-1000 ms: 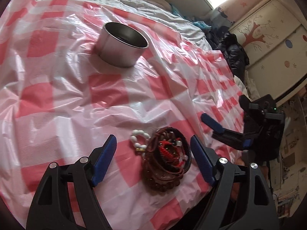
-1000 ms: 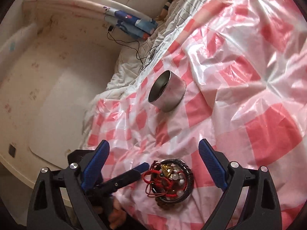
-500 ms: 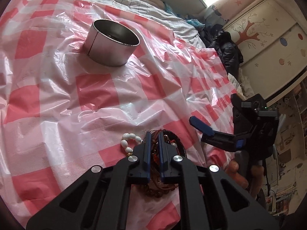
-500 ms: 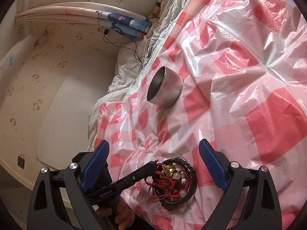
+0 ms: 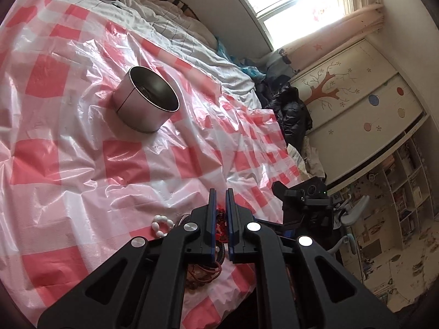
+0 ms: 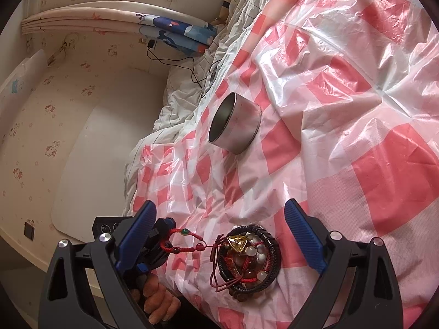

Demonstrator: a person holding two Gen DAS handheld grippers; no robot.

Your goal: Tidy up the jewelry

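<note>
Left gripper (image 6: 162, 234) at lower left of the right-wrist view, angled down, fingers clamped on a red braided cord bracelet (image 6: 189, 244) – cord stretched taut from the tangled jewelry pile (image 6: 248, 257), lower center. Right gripper (image 6: 219, 235) w/ fingers wide apart, nothing between. Round silver tin (image 6: 236, 123) mid-frame.

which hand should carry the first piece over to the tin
Left. Its tongs are shut on the red cord bracelet, drawn out sideways from the jewelry pile. The right tongs hang open over the pile, holding nothing. The tin stands open.
</note>
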